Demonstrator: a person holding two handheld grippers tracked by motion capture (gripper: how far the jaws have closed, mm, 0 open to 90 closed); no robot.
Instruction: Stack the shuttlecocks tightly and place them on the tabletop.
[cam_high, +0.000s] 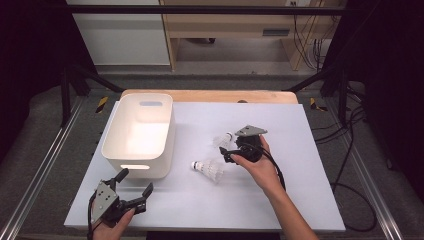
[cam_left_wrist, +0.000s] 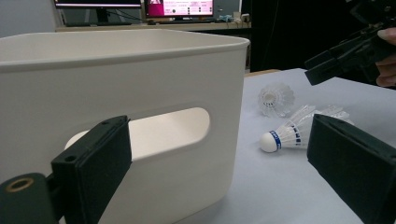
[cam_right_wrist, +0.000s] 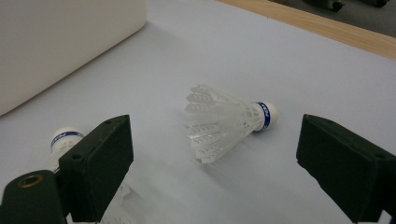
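The right tool (cam_high: 226, 154) hangs with jaws apart between two shuttlecocks lying on the counter (cam_high: 280, 200): the farther shuttlecock (cam_high: 222, 139) and the nearer shuttlecock (cam_high: 209, 169). The left tool (cam_high: 134, 185), also apart and empty, sits by the white bin (cam_high: 141, 131) near the front edge; open surface lies between.

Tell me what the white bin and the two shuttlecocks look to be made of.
White bin: smooth matte plastic, judging by its moulded handle slot and rounded rim. Shuttlecocks: translucent white skirts, probably plastic; rounded white heads with a blue band, material unclear.
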